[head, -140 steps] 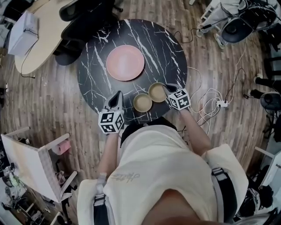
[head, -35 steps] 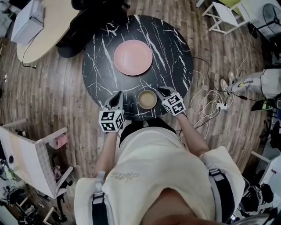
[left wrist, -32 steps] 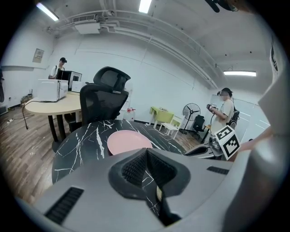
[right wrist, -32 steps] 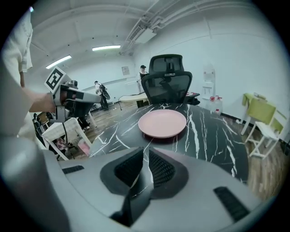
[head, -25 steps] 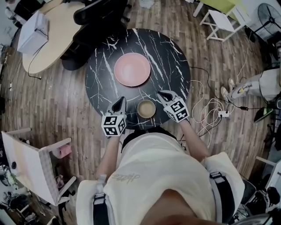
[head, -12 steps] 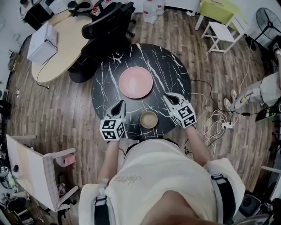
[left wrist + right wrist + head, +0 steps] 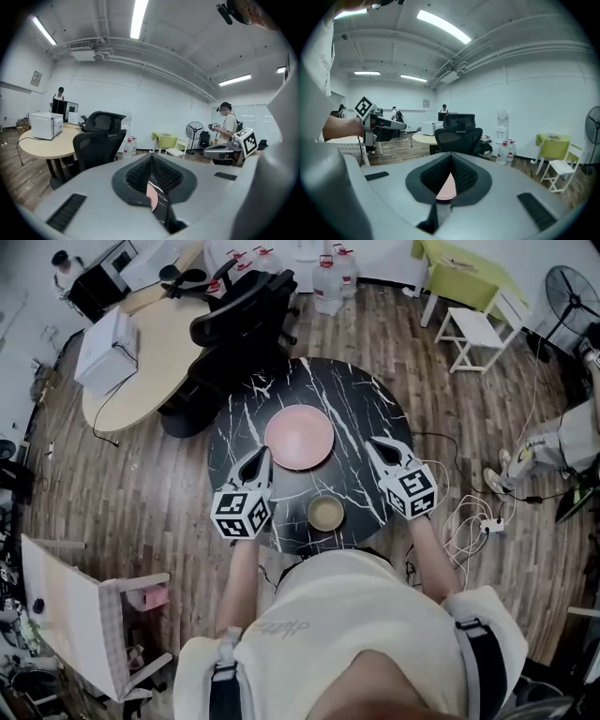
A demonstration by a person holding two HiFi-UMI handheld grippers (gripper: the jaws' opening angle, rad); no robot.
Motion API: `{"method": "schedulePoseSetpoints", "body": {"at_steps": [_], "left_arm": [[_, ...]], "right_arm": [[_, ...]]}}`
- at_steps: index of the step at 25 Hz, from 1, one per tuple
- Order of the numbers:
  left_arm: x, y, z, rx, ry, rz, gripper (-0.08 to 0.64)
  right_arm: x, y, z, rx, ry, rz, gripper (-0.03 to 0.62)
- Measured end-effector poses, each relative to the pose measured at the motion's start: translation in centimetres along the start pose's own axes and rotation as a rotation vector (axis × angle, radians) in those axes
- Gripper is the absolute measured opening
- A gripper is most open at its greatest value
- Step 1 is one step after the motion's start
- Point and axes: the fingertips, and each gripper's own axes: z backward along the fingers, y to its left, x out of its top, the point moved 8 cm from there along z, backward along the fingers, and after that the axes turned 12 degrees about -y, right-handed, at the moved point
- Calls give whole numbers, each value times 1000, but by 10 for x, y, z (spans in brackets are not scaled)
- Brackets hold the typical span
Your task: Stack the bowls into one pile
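The tan bowls [image 7: 325, 513] sit nested as one pile near the front edge of the round black marble table [image 7: 361, 399]. Both grippers hover above the table, apart from the pile. My left gripper [image 7: 262, 455] is to the pile's left and my right gripper [image 7: 372, 442] to its right. In the left gripper view the left gripper [image 7: 151, 156] is shut with nothing held. In the right gripper view the right gripper [image 7: 451, 162] is likewise shut and empty. A pink plate [image 7: 299, 437] lies at the table's middle, and a sliver of the plate [image 7: 446, 187] shows below the right jaws.
A black office chair [image 7: 246, 320] stands behind the marble table, beside a beige table [image 7: 150, 357] with a white box [image 7: 108, 338]. Water bottles [image 7: 329, 279], a green table [image 7: 467, 268], a white stool [image 7: 472, 334] and a fan [image 7: 572, 289] are farther back. Cables [image 7: 469, 517] lie on the floor at right.
Both grippers have risen off the table and spread apart from the bowls. Two bowls stood side by side several seconds ago; they now form one pile.
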Motion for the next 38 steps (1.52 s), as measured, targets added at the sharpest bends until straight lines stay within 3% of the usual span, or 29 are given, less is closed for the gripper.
{"method": "schedulePoseSetpoints", "body": {"at_steps": [24, 30, 38], "left_arm": [[94, -10, -38, -83, -162, -196, 20], [111, -11, -46, -50, -230, -179, 20], [124, -8, -48, -41, -251, -206, 20]], "right_arm": [[113, -18, -23, 42, -237, 149, 6], [129, -19, -35, 50, -269, 176, 6], [138, -21, -37, 29, -287, 175, 6]]}}
